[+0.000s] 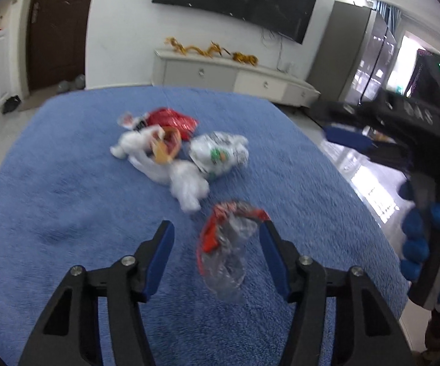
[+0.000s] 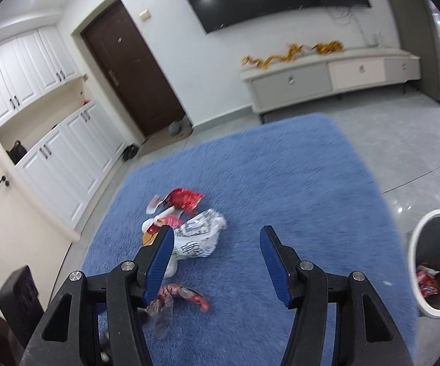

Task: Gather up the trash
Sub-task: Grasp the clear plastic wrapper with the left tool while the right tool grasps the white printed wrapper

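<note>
The left hand-held gripper [image 1: 217, 238] hangs over a blue rug [image 1: 67, 183] with its jaws spread wide and nothing clamped. Between its fingers, closer to the right one, lies a crumpled red and clear wrapper [image 1: 229, 244] on the rug; whether the right finger touches it cannot be told through the blur. Ahead of the left hand-held gripper sits a loose heap of trash: a white printed plastic bag [image 1: 220, 154], white crumpled tissue [image 1: 188, 186], an orange-rimmed piece [image 1: 166, 148] and, farthest, a red foil packet [image 1: 174, 120].

The right hand-held gripper [image 2: 217, 238] is also spread apart and empty. The same heap lies ahead and to its left, with the printed bag [image 2: 198, 235] just beyond its left finger, and the red and clear wrapper [image 2: 174, 300] lies below that finger. Off to its right, on the grey floor beside the rug, stands a white bin [image 2: 415, 244] with a red wrapper [image 2: 428, 283] inside.
</note>
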The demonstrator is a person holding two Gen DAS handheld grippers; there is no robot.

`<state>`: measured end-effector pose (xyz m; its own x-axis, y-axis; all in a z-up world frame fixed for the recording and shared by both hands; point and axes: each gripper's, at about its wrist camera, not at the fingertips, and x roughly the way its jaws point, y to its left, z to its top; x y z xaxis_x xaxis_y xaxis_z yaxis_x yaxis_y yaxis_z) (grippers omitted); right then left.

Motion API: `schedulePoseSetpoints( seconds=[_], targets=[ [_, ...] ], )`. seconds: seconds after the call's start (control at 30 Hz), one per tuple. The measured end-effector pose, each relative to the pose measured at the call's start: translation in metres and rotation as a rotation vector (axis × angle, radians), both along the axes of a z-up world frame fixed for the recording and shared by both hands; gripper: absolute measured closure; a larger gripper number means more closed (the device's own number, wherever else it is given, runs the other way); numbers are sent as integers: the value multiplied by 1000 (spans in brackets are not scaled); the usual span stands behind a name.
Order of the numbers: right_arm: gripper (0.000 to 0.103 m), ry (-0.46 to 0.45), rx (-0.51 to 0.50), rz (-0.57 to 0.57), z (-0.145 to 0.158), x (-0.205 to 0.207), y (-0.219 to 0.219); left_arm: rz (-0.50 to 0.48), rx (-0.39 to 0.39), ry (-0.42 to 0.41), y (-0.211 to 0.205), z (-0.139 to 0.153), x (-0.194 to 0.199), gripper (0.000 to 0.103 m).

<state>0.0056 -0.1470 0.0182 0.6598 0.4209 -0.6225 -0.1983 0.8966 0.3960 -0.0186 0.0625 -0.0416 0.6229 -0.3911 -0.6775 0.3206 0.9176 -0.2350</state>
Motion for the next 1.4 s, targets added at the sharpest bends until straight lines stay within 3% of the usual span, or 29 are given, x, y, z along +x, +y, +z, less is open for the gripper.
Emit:
schedulePoseSetpoints(
  seconds=[0.17, 0.4, 0.5, 0.57, 0.63, 0.97, 1.23, 1.3, 1.33, 1.37, 1.4],
  targets=[
    [47, 76, 29, 46, -23, 29, 15, -16, -16, 64, 0, -17, 9, 67],
    [47, 163, 72, 78, -54, 61, 29, -6, -63, 105, 8, -23, 17, 76],
    [63, 198, 112, 99, -64, 67, 28, 5, -68, 107, 11, -23, 16, 80],
    [80, 207, 131, 100, -68, 66, 24, 11, -77, 111, 12, -23, 17, 83],
    [88, 203, 139, 90, -68, 62, 15, 17, -80, 112, 14, -23, 15, 85],
    [94, 122, 139, -11, -43, 22, -39, 46, -85, 85, 19, -12, 4, 92],
    [91, 122, 182, -12, -30, 10, -45, 73, -86, 70, 22, 1, -11, 92],
    [79, 124, 190, 1, -30, 13, -40, 85, -87, 58, 26, 5, -14, 92],
    [60, 124, 185, 1, -29, 16, -35, 90, -92, 53, 29, 6, -15, 92],
    [50, 121, 182, 5, -29, 18, -31, 93, -95, 50, 32, 7, -15, 92],
    [50, 123, 185, 14, -30, 21, -28, 97, -97, 46, 35, 9, -17, 92]
  ],
)
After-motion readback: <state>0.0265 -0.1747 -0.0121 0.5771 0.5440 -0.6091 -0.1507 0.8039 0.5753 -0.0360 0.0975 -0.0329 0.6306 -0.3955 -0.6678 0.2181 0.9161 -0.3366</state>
